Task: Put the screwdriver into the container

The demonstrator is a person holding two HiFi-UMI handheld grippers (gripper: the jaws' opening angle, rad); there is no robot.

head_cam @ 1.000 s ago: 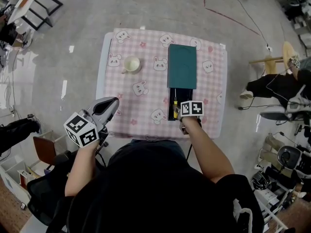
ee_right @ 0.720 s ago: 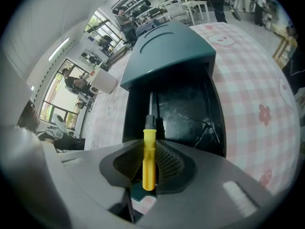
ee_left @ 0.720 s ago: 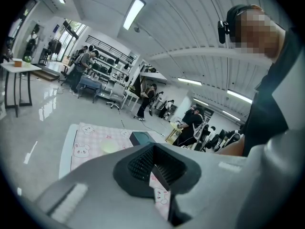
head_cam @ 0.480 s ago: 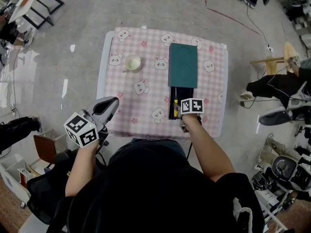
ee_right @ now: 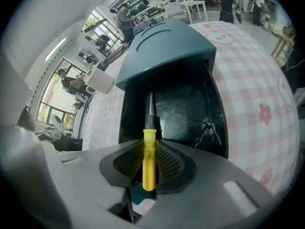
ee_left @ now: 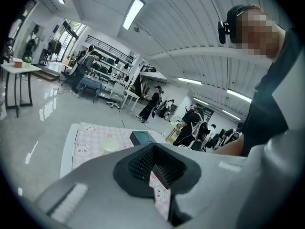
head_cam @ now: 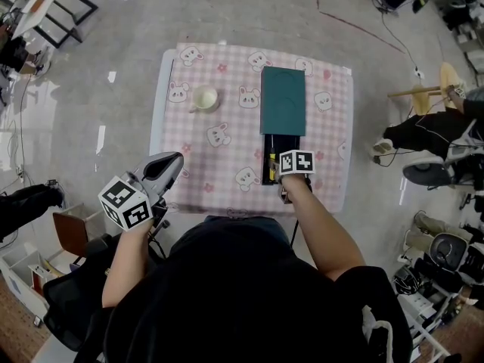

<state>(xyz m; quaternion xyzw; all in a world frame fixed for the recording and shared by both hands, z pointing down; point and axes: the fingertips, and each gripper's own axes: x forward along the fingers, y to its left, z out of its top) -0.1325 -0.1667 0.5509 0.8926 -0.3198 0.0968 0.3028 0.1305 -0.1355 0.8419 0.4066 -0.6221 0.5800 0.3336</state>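
While right gripper clamps screwdriver over container, left gripper closed; pink checked table, grey floor.

The location is a large open lab or workshop hall. Indicators: polished grey floor, ceiling strip lights, and rows of workbenches with people standing nearby.

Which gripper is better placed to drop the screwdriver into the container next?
Right. The right gripper is shut on the yellow-handled screwdriver, whose tip is over the open container. The left gripper, shut and empty, is at the near-left edge of the table.
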